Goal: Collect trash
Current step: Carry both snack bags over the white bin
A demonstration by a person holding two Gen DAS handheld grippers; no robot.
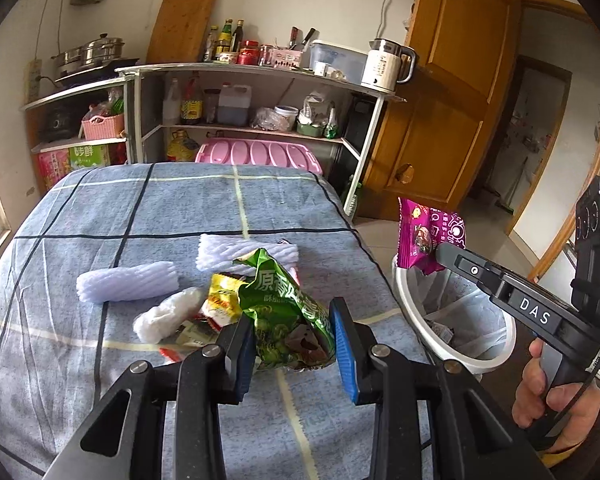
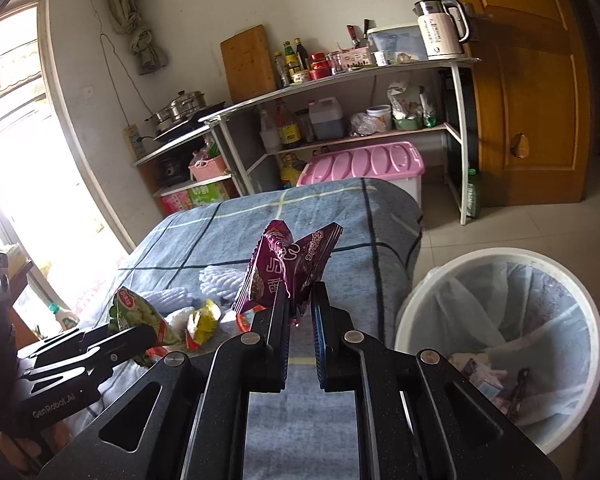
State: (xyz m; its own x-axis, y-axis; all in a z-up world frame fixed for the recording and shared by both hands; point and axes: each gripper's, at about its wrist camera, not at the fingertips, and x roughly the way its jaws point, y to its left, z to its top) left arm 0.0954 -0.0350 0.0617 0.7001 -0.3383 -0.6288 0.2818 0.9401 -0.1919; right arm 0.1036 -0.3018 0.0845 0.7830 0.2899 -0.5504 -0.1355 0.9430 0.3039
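Both grippers loaded: left gripper [image 1: 292, 344] clamps green wrapper [image 1: 288, 316], right gripper [image 2: 300, 316] clamps purple wrapper [image 2: 284, 268]. Purple one hangs just above bin [image 1: 416, 312] rim, green over table beside bin.

White bin's [image 2: 500, 264] mouth lies open beside the bed [image 2: 340, 208].

left gripper [image 1: 294, 344]: blue pads clamp green snack bag [image 1: 288, 320]
right gripper [image 1: 440, 252]: pinches purple wrapper [image 1: 428, 236] above white bin [image 1: 412, 304]
blanket [image 1: 100, 220]: foam sleeves, wrappers near its right edge
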